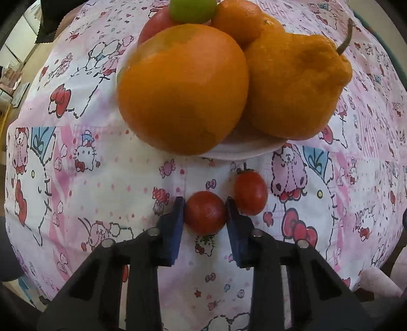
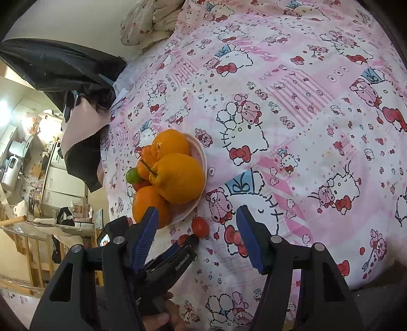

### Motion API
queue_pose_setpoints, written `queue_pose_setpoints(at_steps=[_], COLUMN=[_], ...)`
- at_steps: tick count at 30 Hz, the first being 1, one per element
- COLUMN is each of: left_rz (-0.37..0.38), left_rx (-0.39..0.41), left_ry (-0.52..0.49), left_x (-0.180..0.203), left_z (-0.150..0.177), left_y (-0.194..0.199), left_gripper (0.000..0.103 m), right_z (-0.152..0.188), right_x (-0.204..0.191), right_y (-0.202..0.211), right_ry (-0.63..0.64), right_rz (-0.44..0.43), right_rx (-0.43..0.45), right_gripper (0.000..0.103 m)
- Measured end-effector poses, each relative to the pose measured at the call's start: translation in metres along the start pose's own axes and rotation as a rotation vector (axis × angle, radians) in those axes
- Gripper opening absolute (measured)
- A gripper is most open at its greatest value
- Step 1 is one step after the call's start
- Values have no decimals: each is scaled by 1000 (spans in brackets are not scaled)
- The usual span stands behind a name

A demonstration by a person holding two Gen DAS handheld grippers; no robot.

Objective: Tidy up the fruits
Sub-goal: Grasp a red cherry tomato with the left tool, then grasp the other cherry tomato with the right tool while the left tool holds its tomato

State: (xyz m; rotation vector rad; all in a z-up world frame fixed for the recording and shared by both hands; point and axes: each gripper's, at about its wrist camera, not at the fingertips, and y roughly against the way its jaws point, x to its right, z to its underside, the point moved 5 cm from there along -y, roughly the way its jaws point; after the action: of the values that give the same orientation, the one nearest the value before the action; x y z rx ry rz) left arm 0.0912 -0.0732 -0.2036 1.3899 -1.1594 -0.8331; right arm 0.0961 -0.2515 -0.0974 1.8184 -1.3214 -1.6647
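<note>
Left gripper (image 1: 205, 212): both blue pads touch the sides of a round cherry tomato (image 1: 205, 213), which sits between them on the patterned cloth (image 1: 89, 122). The jaws are closed to the tomato's width. A second, longer cherry tomato (image 1: 250, 192) with a short stem lies just beside the right pad, on the cloth, apart from the plate.

Directly beyond both tomatoes stands a white plate (image 1: 244, 150) heaped with fruit. From left to right in the left wrist view: a large round orange (image 1: 183, 89) at the front; a red fruit (image 1: 155, 25) behind it; a green fruit (image 1: 193, 9) on top; a smaller orange (image 1: 239, 21); and a bumpy orange with a stalk (image 1: 297, 84) at the right.

Right gripper (image 2: 197, 238): jaws wide apart, nothing between them, held above the cloth (image 2: 292, 101). In its view the plate (image 2: 201, 152) lies to the left, the left gripper (image 2: 188, 240) is below it at the tomato, and the second tomato (image 2: 200, 227) lies just beside that gripper's tip.
</note>
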Motion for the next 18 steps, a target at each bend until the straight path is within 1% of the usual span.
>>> queue_pose_setpoints(at_steps=[6, 10, 13, 18], left_rz=[22, 35, 49, 63], left_rx=[18, 30, 33, 89], left_ry=[-31, -91, -105, -139], left_x=[-5, -13, -24, -41], left_z=[-4, -2, -6, -14], left_y=[19, 43, 59, 94], left_gripper=[27, 27, 27, 27], right_z=[1, 1, 2, 4], right_x=[-2, -5, -9, -12], right_y=[-2, -5, -8, -16], right_ry=[0, 9, 20, 48], right_rz=[1, 6, 13, 48], right_rx=[-4, -10, -13, -28], right_gripper=[66, 66, 66, 66])
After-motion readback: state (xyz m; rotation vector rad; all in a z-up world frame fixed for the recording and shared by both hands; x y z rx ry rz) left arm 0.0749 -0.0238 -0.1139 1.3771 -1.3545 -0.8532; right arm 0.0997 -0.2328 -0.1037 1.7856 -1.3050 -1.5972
